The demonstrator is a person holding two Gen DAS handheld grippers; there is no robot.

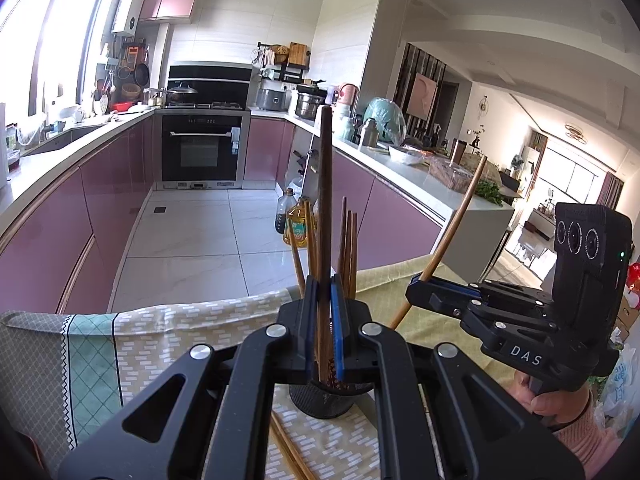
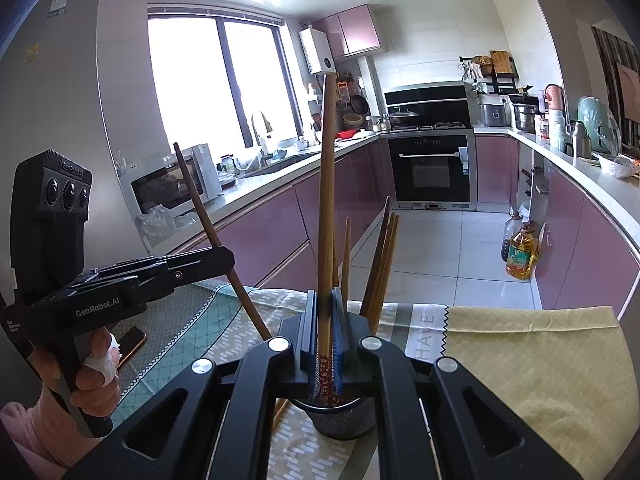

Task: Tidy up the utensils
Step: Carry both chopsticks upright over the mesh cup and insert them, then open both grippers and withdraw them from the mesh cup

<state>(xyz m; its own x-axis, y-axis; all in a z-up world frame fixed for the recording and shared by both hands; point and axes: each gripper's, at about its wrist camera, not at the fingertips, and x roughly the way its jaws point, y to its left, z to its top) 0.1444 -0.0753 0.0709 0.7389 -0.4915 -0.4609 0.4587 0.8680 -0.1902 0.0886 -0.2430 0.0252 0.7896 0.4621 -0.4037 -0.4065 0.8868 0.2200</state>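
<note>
A black mesh utensil cup (image 1: 325, 398) stands on the clothed table, holding several wooden chopsticks (image 1: 347, 248). My left gripper (image 1: 325, 300) is shut on a dark brown chopstick (image 1: 325, 184), held upright over the cup. My right gripper (image 2: 325, 304) is shut on a lighter wooden chopstick (image 2: 328, 184), also upright over the cup (image 2: 344, 420). Each gripper shows in the other's view: the right gripper (image 1: 416, 286) at right, the left gripper (image 2: 230, 258) at left. More chopsticks (image 2: 380, 264) lean in the cup.
Loose chopsticks (image 1: 290, 454) lie on the patterned tablecloth (image 1: 160, 340) beside the cup. A phone (image 2: 130, 344) lies at the table's left. A yellow cloth (image 2: 532, 368) covers the right side. Oil bottles (image 2: 520, 254) stand on the kitchen floor beyond.
</note>
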